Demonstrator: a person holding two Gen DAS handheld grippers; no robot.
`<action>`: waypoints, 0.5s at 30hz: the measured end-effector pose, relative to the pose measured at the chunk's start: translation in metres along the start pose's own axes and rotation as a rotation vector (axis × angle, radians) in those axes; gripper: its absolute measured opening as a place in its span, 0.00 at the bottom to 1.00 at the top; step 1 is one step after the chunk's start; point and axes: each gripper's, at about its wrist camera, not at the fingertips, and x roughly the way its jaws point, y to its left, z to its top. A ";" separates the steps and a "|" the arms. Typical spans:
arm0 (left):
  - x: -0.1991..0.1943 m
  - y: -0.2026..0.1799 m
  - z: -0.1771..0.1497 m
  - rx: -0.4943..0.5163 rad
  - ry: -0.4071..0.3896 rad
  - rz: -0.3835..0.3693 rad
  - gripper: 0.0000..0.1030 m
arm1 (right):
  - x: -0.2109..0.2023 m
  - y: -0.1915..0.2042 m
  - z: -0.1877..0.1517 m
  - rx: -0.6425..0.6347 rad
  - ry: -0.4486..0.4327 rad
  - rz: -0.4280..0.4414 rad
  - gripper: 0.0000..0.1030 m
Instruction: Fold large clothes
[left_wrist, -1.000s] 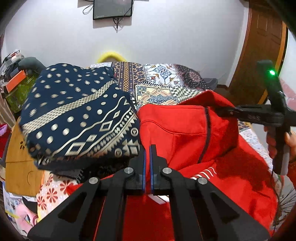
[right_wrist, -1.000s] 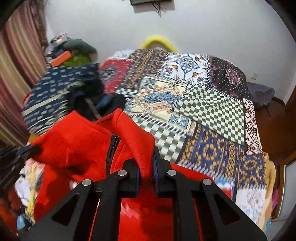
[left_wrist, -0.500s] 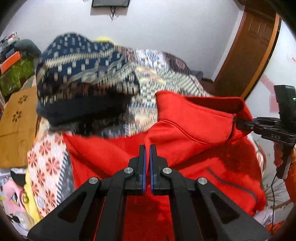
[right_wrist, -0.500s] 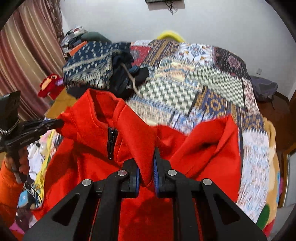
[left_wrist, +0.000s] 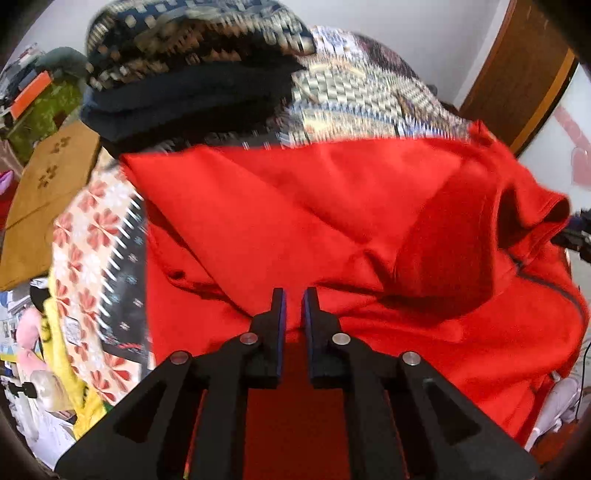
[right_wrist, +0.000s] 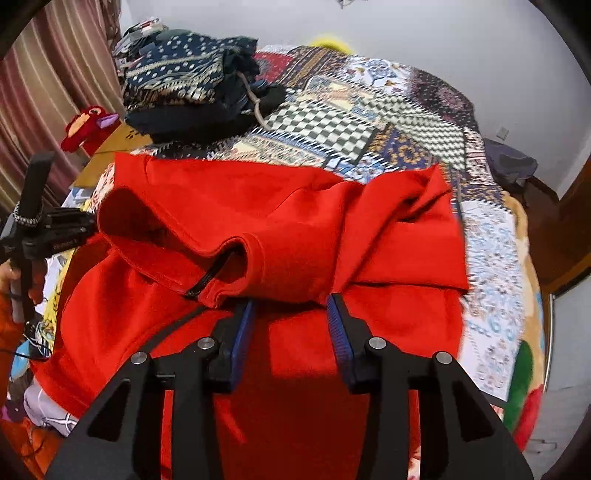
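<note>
While the red jacket (right_wrist: 280, 229) lies folded on the bed (right_wrist: 369, 122), both jaws are parting: right hand-held gripper (right_wrist: 290, 306) releasing it, left hand-held gripper (left_wrist: 294, 295) barely apart.

The red zip-up fleece jacket (right_wrist: 258, 229) lies spread on the patchwork patterned bedspread (right_wrist: 369, 122), at the near end of the bed, its upper part folded down over its lower part. Behind it to the left sits a stack of folded navy patterned clothes (right_wrist: 181, 81). Left of that stack, off the bed, is a red stuffed toy bird (right_wrist: 88, 125). The left gripper (left_wrist: 293, 306) and right gripper (right_wrist: 291, 314) hover above the jacket's near part.
</note>
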 end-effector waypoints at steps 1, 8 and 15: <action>-0.009 0.001 0.004 -0.005 -0.023 0.002 0.12 | -0.005 -0.004 0.001 0.012 -0.012 -0.002 0.36; -0.046 -0.004 0.046 -0.008 -0.180 0.013 0.53 | -0.034 -0.029 0.028 0.124 -0.146 0.010 0.51; -0.007 -0.050 0.077 0.050 -0.131 -0.056 0.60 | 0.000 -0.029 0.071 0.162 -0.135 0.038 0.51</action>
